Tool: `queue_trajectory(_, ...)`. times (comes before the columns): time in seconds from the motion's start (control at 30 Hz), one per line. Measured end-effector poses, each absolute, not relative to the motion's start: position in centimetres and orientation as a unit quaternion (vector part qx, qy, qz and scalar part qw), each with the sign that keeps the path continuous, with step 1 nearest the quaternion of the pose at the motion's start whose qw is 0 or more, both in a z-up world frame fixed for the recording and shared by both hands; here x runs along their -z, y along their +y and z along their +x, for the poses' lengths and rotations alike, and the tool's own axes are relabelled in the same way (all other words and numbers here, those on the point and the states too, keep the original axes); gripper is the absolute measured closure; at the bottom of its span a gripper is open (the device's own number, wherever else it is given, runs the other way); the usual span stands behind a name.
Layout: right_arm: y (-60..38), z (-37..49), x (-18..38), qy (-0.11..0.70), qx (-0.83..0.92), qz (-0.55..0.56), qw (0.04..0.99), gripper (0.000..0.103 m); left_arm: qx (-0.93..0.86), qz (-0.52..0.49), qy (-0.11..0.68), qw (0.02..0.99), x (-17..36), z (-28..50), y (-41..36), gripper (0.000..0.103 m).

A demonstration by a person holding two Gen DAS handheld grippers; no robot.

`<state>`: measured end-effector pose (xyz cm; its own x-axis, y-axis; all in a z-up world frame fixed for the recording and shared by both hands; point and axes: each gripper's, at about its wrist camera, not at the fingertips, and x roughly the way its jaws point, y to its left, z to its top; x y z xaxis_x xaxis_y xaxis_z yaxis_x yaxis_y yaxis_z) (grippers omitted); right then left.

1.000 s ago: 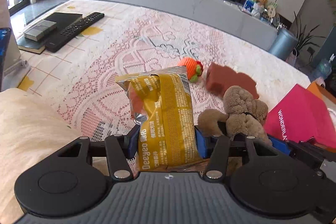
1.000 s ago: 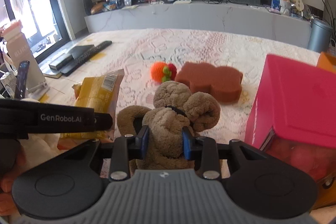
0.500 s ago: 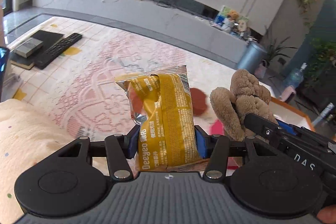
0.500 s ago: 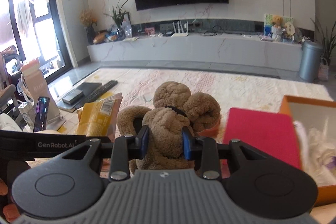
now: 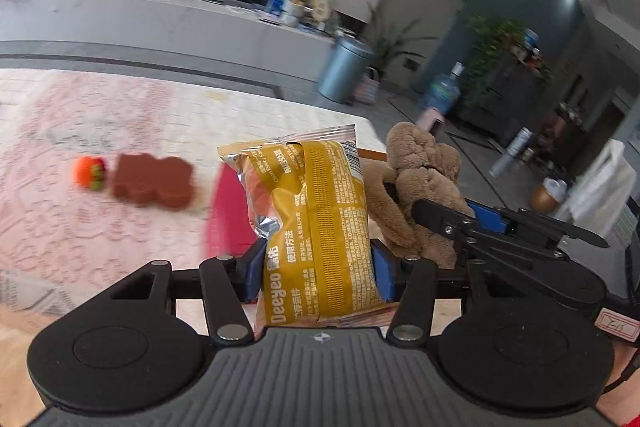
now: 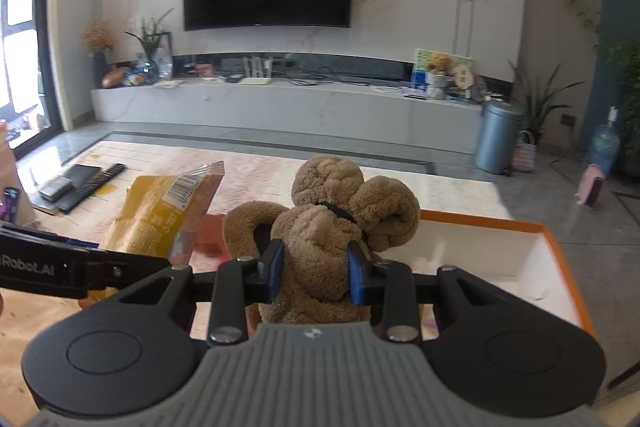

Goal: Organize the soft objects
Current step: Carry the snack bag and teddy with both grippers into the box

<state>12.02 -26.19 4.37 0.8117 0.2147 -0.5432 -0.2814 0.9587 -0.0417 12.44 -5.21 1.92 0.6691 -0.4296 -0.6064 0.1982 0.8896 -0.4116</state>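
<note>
Left gripper (image 5: 318, 277) clamped on a yellow snack packet (image 5: 316, 223), blue pads pressing its lower sides. Packet upright, crinkled, silver foil at the torn-looking top seam, "Deeyeo" printed down the side. Held up above the lace-covered surface (image 5: 80, 227).

Right gripper (image 6: 315, 273) clenched around a brown plush toy (image 6: 328, 227), fuzzy and curly, limbs bunched into rounded lumps, a dark band at its neck. Plush raised just beside the packet, in front of an orange-edged box (image 6: 552, 255) with a white interior.

Back on the surface, blurred: a reddish-brown sponge-like block (image 5: 150, 183) and a small orange knitted toy (image 5: 88, 173) touching its left end. Pink lid (image 5: 226, 211) partly hidden behind the packet.
</note>
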Motion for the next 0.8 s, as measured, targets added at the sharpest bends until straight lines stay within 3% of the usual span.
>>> queue_trajectory(0.8,-40.8,20.4,-0.4,0.371,-0.045,-0.106,0.922,0.071,0.294,-0.087,0.477,0.824,2.8,24.6,-22.6,0.043)
